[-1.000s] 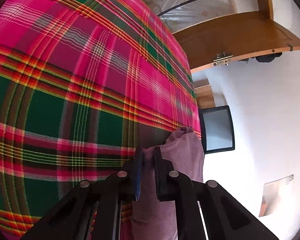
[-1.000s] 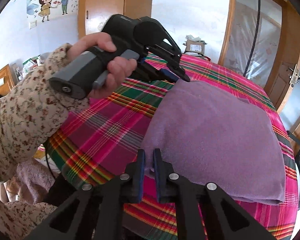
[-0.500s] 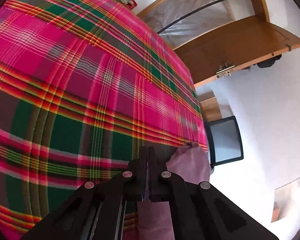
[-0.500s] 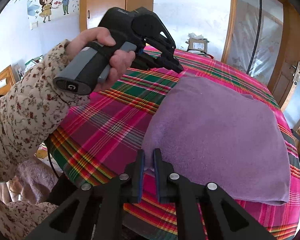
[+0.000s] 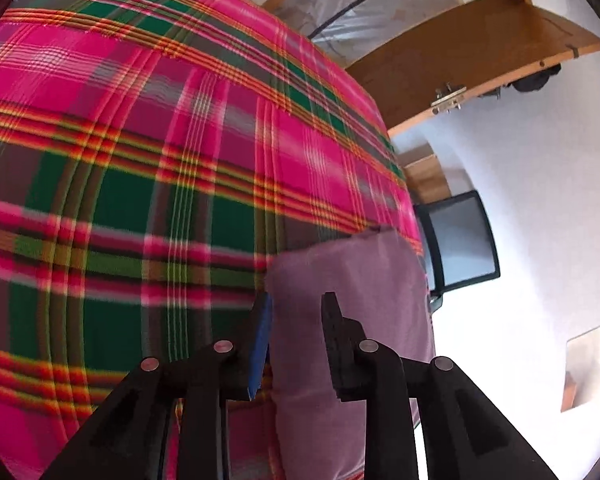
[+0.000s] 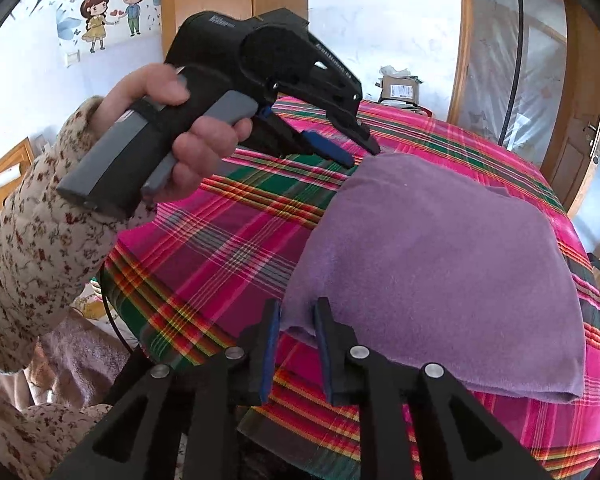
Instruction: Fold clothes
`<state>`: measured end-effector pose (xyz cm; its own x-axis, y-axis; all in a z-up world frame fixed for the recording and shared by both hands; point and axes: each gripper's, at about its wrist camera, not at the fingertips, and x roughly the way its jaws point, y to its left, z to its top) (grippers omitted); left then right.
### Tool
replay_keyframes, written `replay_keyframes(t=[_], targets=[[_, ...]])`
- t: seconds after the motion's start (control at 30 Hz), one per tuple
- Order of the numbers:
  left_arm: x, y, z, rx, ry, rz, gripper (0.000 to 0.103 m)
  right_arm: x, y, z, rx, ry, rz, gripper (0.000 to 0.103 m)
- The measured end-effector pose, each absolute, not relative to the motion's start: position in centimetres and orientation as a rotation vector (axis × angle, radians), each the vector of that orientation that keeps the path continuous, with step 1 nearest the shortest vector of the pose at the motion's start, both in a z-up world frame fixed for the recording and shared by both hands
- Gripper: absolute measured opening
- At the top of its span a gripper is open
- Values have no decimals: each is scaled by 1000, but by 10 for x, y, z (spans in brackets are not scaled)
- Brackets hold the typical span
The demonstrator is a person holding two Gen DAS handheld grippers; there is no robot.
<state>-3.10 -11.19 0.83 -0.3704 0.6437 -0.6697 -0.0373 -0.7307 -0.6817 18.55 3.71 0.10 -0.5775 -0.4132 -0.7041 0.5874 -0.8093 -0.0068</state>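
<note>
At the far left of the right wrist view, a floral-print sleeve (image 6: 24, 240) leads up to the person's left hand (image 6: 172, 136), wrapped around the grey handle of the left gripper (image 6: 362, 152). The wrist is cocked so the tool slants down and to the right, its fingertips at the far corner of the folded purple garment (image 6: 440, 264). Its jaws are opening; in the left wrist view the left gripper (image 5: 296, 308) shows a clear gap between the blue pad and the black pad, with the garment's corner (image 5: 352, 280) lying in that gap but apparently not pinched, though motion blur makes contact hard to judge.

The garment lies flat as a rough rectangle on the pink, green and orange plaid tablecloth (image 6: 228, 248), toward the table's right side.

At the bottom centre, the right gripper (image 6: 296, 316) points down at the garment's near left corner. Its jaws are also opening, standing narrowly apart with the fabric's edge between them; the pads look just clear of the cloth.

To the right stands a wooden door (image 6: 580, 128).
</note>
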Motion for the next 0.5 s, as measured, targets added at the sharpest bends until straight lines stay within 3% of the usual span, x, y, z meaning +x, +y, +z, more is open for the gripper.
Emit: replay_keyframes(t=[0.1, 0.17, 0.2, 0.5], targets=[[-21, -110, 10, -1421, -787, 2141, 30, 189, 43, 5, 941, 305, -2349, 19], [-14, -111, 11, -1410, -793, 2130, 46, 190, 50, 10, 918, 285, -2357, 22], [-10, -112, 11, -1404, -795, 2124, 49, 191, 54, 13, 906, 276, -2361, 24], [20, -111, 8, -1386, -796, 2107, 49, 166, 140, 51, 839, -4, -2497, 44]])
